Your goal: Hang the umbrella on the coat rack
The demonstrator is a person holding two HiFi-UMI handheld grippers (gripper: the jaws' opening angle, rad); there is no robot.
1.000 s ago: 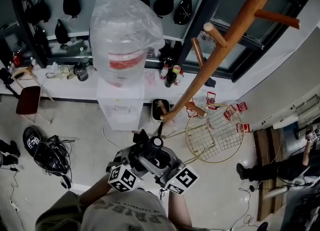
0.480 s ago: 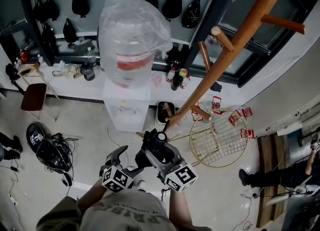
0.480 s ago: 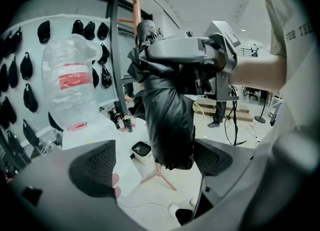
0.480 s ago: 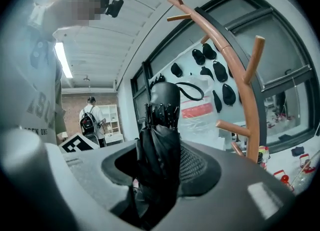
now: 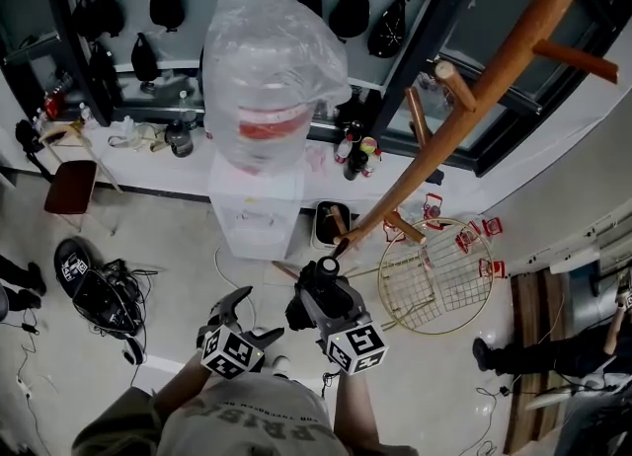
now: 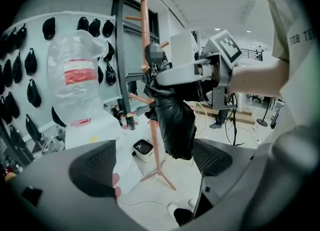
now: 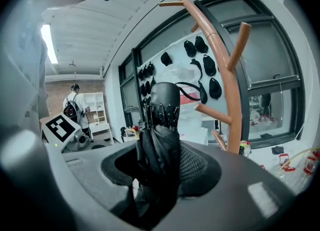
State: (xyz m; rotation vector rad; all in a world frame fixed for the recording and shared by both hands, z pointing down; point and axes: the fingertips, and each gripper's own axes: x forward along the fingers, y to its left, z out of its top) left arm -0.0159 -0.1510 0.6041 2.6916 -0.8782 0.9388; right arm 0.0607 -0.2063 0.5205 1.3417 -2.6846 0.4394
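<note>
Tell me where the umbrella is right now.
The folded black umbrella is clamped in the right gripper, at the centre of the right gripper view. The coat rack pole stands just to its right in that view.

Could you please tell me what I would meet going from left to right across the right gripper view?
person with a backpack → white shelf unit → umbrella → coat rack
</note>
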